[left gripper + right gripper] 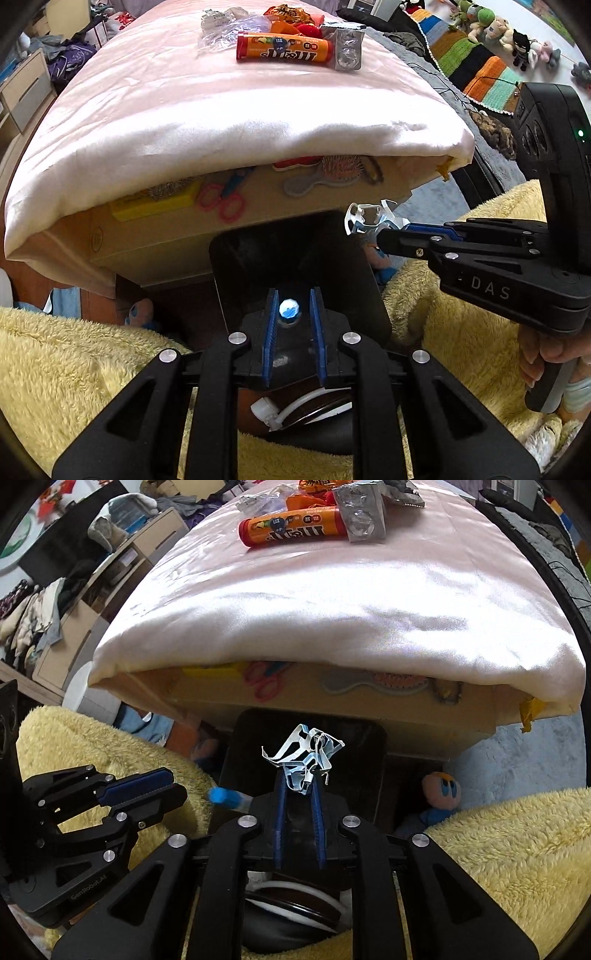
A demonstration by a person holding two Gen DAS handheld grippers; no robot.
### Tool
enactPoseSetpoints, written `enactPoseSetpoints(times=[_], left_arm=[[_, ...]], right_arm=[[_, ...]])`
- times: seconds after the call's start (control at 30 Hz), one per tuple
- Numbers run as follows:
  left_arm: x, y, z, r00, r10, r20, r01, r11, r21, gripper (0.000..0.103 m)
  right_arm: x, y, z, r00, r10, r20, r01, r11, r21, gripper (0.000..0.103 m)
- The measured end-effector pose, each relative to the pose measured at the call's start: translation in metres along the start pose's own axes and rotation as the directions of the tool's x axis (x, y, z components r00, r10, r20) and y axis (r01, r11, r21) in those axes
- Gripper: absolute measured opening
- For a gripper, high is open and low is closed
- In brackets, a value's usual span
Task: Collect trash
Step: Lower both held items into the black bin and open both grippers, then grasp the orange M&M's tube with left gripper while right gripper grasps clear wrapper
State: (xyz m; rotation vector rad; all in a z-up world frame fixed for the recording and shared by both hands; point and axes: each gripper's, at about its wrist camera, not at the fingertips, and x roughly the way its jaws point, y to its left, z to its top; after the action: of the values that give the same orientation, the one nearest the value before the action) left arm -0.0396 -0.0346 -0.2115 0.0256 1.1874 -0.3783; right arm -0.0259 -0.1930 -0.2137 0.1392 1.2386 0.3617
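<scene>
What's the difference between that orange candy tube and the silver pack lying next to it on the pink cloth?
The candy tube is round, orange and printed; the silver pack is a flat foil sheet with clear bubbles. The candy tube lies on its side across the cloth; the silver pack sits at one end of it, turned the other way. The candy tube is the longer of the two. Both rest on the pink cloth, beside other wrappers.

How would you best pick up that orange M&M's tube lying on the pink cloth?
Grip the orange M&M's tube across its round middle, coming down from above. It lies flat on its side on the pink cloth, so the fingers can straddle its narrow width. Its right end touches a silver blister pack, and wrappers crowd behind it, so the ends look harder to reach.
</scene>
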Motion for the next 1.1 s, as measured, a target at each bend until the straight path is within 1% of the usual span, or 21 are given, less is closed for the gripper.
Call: enactPoseSetpoints(times=[0.07, 0.13, 0.17, 0.2, 0.23, 0.27, 0.3, 0.33, 0.37, 0.4, 0.43, 0.53, 0.57, 0.63, 0.77, 0.9, 0.93, 1.0, 1.07, 1.1], left_arm=[[0.001, 0.001, 0.001, 1.0, 0.0, -0.003, 0.0, 1.0, -0.004, 0.018], [0.002, 0.002, 0.002, 1.0, 0.005, -0.006, -0.005, 1.0, -0.011, 0.023], [0.001, 0.002, 0.003, 1.0, 0.01, -0.006, -0.01, 1.0, -0.012, 0.028], [0.001, 0.002, 0.003, 1.0, 0.018, -0.004, -0.018, 1.0, -0.012, 0.038], [0.0, 0.003, 0.004, 1.0, 0.03, -0.001, -0.03, 1.0, -0.011, 0.044], [0.0, 0.002, 0.005, 0.999, 0.043, 0.005, -0.043, 0.999, -0.007, 0.056], [-0.002, 0.002, 0.006, 0.998, 0.059, 0.012, -0.059, 0.998, -0.001, 0.065], [-0.004, 0.003, 0.007, 0.997, 0.075, 0.019, -0.075, 0.997, 0.003, 0.069], [-0.007, 0.004, 0.009, 0.996, 0.088, 0.026, -0.088, 0.996, 0.004, 0.078], [-0.01, 0.005, 0.011, 0.995, 0.098, 0.034, -0.098, 0.995, 0.002, 0.087], [-0.013, 0.005, 0.014, 0.993, 0.105, 0.046, -0.105, 0.994, 0.0, 0.089], [-0.022, 0.009, 0.022, 0.99, 0.115, 0.076, -0.115, 0.993, -0.007, 0.093], [-0.026, 0.01, 0.025, 0.989, 0.12, 0.086, -0.12, 0.993, -0.009, 0.095], [-0.031, 0.013, 0.03, 0.986, 0.129, 0.104, -0.129, 0.992, -0.011, 0.095], [-0.039, 0.019, 0.046, 0.98, 0.147, 0.131, -0.145, 0.989, -0.021, 0.095], [-0.042, 0.03, 0.065, 0.976, 0.164, 0.144, -0.16, 0.986, -0.04, 0.095], [-0.042, 0.032, 0.071, 0.975, 0.169, 0.146, -0.164, 0.985, -0.044, 0.095], [-0.04, 0.036, 0.08, 0.974, 0.17, 0.152, -0.164, 0.985, -0.05, 0.095], [-0.038, 0.039, 0.091, 0.974, 0.163, 0.16, -0.156, 0.986, -0.056, 0.095], [-0.037, 0.041, 0.097, 0.973, 0.161, 0.163, -0.153, 0.986, -0.059, 0.095]], right_arm=[[0.001, -0.003, 0.001, 1.0, 0.015, 0.002, -0.015, 1.0, 0.017, 0.039], [-0.001, -0.004, 0.002, 1.0, 0.012, 0.01, -0.012, 1.0, 0.02, 0.042], [-0.002, -0.005, 0.003, 1.0, 0.006, 0.014, -0.007, 1.0, 0.022, 0.044], [-0.004, -0.006, 0.004, 1.0, 0.0, 0.02, 0.0, 1.0, 0.027, 0.047], [-0.006, -0.007, 0.005, 1.0, -0.011, 0.028, 0.01, 0.999, 0.033, 0.055], [-0.009, -0.008, 0.006, 0.999, -0.027, 0.04, 0.026, 0.999, 0.038, 0.066], [-0.012, -0.01, 0.008, 0.998, -0.045, 0.053, 0.043, 0.998, 0.04, 0.071], [-0.016, -0.011, 0.01, 0.996, -0.061, 0.069, 0.058, 0.997, 0.041, 0.078], [-0.02, -0.013, 0.012, 0.994, -0.073, 0.081, 0.07, 0.997, 0.042, 0.084], [-0.023, -0.015, 0.014, 0.993, -0.082, 0.088, 0.079, 0.996, 0.041, 0.087], [-0.025, -0.016, 0.016, 0.992, -0.091, 0.092, 0.087, 0.995, 0.038, 0.09], [-0.033, -0.022, 0.026, 0.988, -0.107, 0.114, 0.102, 0.994, 0.049, 0.093], [-0.036, -0.024, 0.029, 0.987, -0.103, 0.121, 0.097, 0.994, 0.053, 0.093], [-0.042, -0.029, 0.035, 0.986, -0.089, 0.14, 0.081, 0.995, 0.061, 0.093], [-0.053, -0.034, 0.053, 0.971, -0.124, 0.204, 0.111, 0.991, 0.076, 0.093], [-0.057, -0.035, 0.077, 0.957, -0.13, 0.261, 0.122, 0.991, 0.046, 0.092], [-0.056, -0.034, 0.085, 0.954, -0.129, 0.27, 0.124, 0.992, 0.035, 0.091], [-0.051, -0.035, 0.1, 0.954, -0.132, 0.27, 0.13, 0.991, 0.026, 0.086], [-0.046, -0.036, 0.114, 0.957, -0.11, 0.268, 0.108, 0.994, 0.023, 0.074], [-0.043, -0.037, 0.12, 0.958, -0.102, 0.266, 0.099, 0.995, 0.026, 0.072]])
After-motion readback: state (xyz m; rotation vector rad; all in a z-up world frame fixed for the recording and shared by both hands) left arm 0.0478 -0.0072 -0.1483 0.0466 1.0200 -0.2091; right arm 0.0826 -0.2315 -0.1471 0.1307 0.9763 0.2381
